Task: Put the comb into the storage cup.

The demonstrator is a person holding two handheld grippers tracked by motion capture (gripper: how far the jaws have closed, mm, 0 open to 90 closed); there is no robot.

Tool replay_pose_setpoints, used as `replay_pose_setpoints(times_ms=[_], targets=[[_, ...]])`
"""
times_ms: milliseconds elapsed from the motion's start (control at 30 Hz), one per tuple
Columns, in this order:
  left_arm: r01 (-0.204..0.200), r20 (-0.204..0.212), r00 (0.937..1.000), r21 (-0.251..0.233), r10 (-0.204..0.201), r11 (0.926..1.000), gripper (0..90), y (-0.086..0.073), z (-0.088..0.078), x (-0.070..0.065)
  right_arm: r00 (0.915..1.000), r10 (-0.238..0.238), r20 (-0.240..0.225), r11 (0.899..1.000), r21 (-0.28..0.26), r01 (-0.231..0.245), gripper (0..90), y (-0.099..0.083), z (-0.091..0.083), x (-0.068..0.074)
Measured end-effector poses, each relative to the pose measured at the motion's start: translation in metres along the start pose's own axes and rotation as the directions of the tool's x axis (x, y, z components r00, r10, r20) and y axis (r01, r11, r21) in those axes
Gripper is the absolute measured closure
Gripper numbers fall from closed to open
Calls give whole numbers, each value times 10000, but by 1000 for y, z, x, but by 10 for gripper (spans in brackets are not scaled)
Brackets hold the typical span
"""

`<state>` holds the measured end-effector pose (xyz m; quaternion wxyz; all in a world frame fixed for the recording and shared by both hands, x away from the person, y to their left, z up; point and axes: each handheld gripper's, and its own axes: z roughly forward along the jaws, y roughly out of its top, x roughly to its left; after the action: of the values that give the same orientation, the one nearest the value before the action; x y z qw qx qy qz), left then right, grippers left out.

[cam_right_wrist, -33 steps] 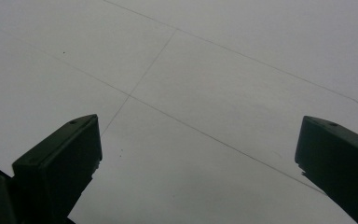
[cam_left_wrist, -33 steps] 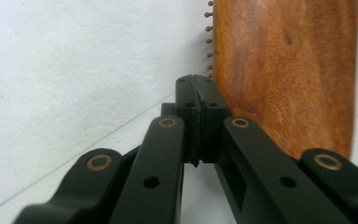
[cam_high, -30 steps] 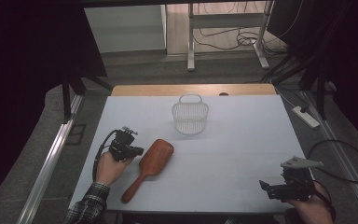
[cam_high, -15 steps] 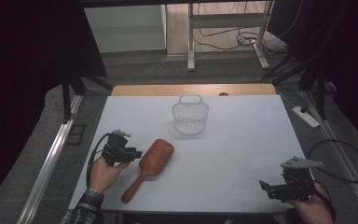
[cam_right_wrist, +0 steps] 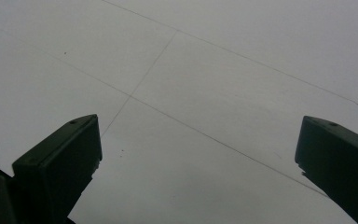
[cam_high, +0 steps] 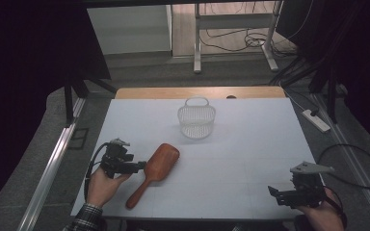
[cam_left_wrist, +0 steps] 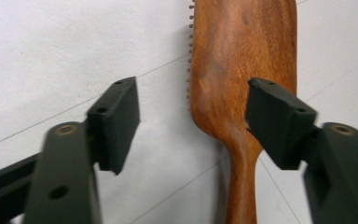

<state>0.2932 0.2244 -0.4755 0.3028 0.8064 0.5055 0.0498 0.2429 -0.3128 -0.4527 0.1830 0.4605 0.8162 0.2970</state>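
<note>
Jaws just opening, wooden hairbrush [cam_left_wrist: 235, 88] lies between them.

Near left, the hairbrush [cam_high: 155, 171] in front of me is reddish-brown wood with a darker grain. The table [cam_high: 250, 144] is white, ruled with thin grey lines. The far basket [cam_high: 196, 118] is white mesh. My jaws are black.

One wooden hairbrush [cam_high: 155, 172], one white mesh basket [cam_high: 196, 119] and two hand-held grippers are showing over one bench [cam_high: 250, 144].
</note>
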Motion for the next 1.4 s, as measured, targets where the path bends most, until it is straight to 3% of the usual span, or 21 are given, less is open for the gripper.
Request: replay_pose_setpoints(times_ms=[533, 767, 967, 1133, 1233, 1400], targets=[[283, -331, 9990, -172, -289, 9995, 27, -22, -13, -12, 10000, -48, -14, 10000, 17, 48, 4, 0, 0, 0], [-77, -589, 9982, -232, 63, 9997, 0, -28, -14, -23, 10000, -51, -27, 10000, 25, 51, 4, 0, 0, 0], [-445, -424, 9981, -41, 443, 9990, 0, -29, -10, -29, 10000, -54, -35, 10000, 35, 54, 5, 0, 0, 0], [-500, -293, 9983, 211, 506, 9985, 0, -30, -4, -30, 10000, -55, -41, 10000, 37, 55, 5, 0, 0, 0], [-844, -191, 9962, 158, 847, 9963, 0, -31, 1, -33, 10000, -58, -46, 10000, 35, 58, 4, 0, 0, 0], [-942, -128, 9955, 180, 944, 9954, 0, -32, 7, -36, 10000, -61, -45, 10000, 25, 61, 4, 0, 0, 0]])
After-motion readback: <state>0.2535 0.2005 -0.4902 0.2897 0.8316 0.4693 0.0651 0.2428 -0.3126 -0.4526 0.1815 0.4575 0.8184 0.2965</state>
